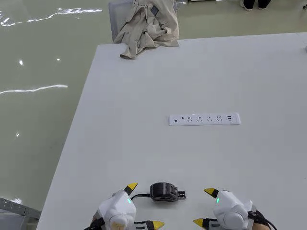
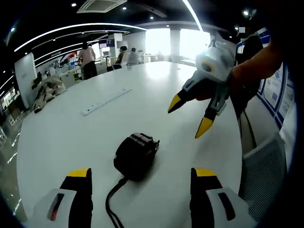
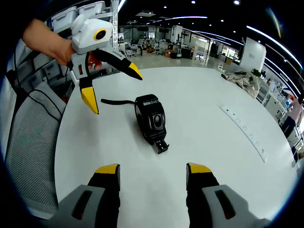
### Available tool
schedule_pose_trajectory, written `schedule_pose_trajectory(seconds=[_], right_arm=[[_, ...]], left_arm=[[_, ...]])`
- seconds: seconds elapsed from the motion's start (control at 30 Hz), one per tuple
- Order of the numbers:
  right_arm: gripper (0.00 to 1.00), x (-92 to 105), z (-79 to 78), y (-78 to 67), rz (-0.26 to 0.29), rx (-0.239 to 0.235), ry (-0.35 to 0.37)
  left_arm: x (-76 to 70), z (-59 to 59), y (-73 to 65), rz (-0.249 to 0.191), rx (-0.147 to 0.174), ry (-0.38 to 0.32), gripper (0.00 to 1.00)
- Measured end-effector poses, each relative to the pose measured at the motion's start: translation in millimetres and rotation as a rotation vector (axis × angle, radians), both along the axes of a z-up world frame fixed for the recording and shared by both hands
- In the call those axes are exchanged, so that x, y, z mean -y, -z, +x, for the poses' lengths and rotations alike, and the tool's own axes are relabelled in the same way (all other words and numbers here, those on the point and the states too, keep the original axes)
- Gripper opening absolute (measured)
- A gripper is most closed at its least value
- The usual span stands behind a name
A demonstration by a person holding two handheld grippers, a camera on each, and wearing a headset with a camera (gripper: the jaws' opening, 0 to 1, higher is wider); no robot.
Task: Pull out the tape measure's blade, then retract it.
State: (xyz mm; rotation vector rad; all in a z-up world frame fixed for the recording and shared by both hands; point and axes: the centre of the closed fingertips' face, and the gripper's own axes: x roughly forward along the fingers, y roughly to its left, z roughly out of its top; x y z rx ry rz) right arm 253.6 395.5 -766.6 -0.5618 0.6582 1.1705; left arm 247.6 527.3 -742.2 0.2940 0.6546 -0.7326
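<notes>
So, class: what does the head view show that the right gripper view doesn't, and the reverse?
Head view: the right gripper from above, white body and green light. Right gripper view: a mesh chair and ceiling lights. Shared: the table, the tape measure with its cord, the power strip, the beige cloth, the left gripper, jaws open.

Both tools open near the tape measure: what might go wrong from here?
The tape measure lies loose on the table, gripped by neither open tool: pulling its hook with the right tool may just drag it along. The hook is small, so tips may slip. The left tool could catch the strap instead.
</notes>
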Motion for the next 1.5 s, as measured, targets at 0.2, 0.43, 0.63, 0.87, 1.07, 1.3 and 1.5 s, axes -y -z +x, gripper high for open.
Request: schedule_pose_trajectory(seconds=[0.2,0.43,0.63,0.87,1.07,1.3,1.5], right_arm=[[0.56,-2.1,1.8,8.4,-0.015,-0.004,-0.044],[0.53,-7.5,5.4,13.3,-0.025,-0.004,-0.094],[0.52,-13.2,9.7,19.6,-0.034,-0.015,-0.131],[0.51,-18.5,15.1,27.2,-0.035,-0.019,-0.168],[0.49,-19.5,18.7,32.9,-0.049,-0.024,-0.204],[0.46,-23.1,23.3,38.5,-0.052,-0.031,-0.235],[0.41,-27.6,26.2,42.0,-0.041,-0.042,-0.240]], left_arm=[[4.8,4.0,4.7,0.031,-0.005,0.059,0.81],[11.2,10.4,8.0,0.067,-0.009,0.126,0.79],[16.6,15.1,12.1,0.081,-0.021,0.161,0.75],[21.5,20.9,15.2,0.089,-0.027,0.180,0.74],[26.8,26.5,18.5,0.096,-0.035,0.209,0.71],[30.6,32.0,27.6,0.131,-0.053,0.261,0.68],[33.2,37.1,33.4,0.149,-0.067,0.288,0.67]])
